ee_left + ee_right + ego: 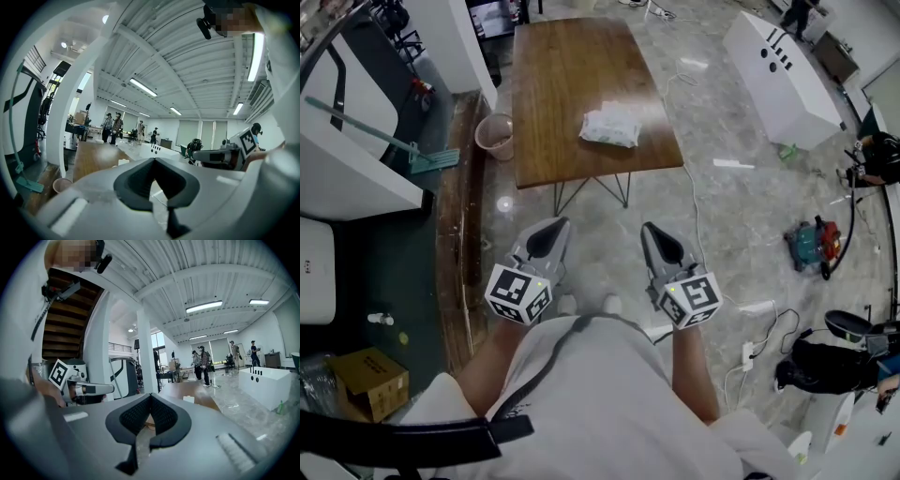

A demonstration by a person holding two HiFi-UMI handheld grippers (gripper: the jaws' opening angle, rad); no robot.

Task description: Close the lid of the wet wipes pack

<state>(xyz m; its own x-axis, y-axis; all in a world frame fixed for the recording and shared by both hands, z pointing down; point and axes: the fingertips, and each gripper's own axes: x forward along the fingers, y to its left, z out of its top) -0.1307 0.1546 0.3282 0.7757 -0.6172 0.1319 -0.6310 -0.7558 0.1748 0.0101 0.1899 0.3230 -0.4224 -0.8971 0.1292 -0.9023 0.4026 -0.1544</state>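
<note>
Left gripper (555,227) and right gripper (651,230) hang pressed together, empty, well short of the wipes pack (610,125) on the far table (553,84); it looks light, soft and likely to slide, so I'd press down on its stiffer lid.

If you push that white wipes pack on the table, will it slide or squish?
The wipes pack looks wrinkled and puffy, so it would likely dent and flop. Lying flat on the smooth wooden table, it should slide, not roll.
</note>
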